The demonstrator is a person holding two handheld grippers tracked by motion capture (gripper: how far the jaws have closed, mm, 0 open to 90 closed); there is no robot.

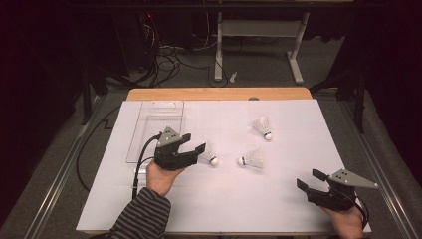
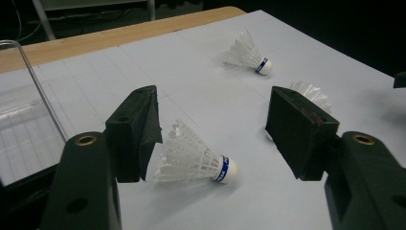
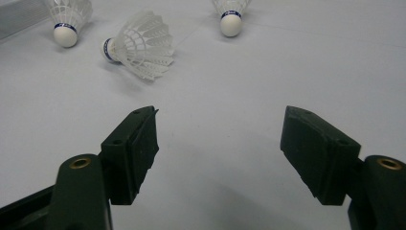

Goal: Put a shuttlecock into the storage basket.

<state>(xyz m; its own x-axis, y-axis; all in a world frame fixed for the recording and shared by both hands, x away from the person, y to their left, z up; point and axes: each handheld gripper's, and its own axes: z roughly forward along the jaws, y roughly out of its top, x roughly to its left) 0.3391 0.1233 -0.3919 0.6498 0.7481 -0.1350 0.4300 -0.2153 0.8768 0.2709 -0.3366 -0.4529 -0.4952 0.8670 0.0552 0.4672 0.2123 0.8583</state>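
A white table (image 1: 278,209) holds one clear plastic tray (image 1: 149,127) at its left, seemingly waiting for the shuttlecocks. Two grippers: the left gripper (image 2: 213,124), jaws spread wide, straddles the nearest shuttlecock (image 2: 194,158), apparently ready to close on it; the right gripper (image 3: 218,143) hangs apart, jaws open and holding nothing. Three shuttlecocks in all; the other two (image 1: 252,160) (image 1: 262,126) lie loose mid-table
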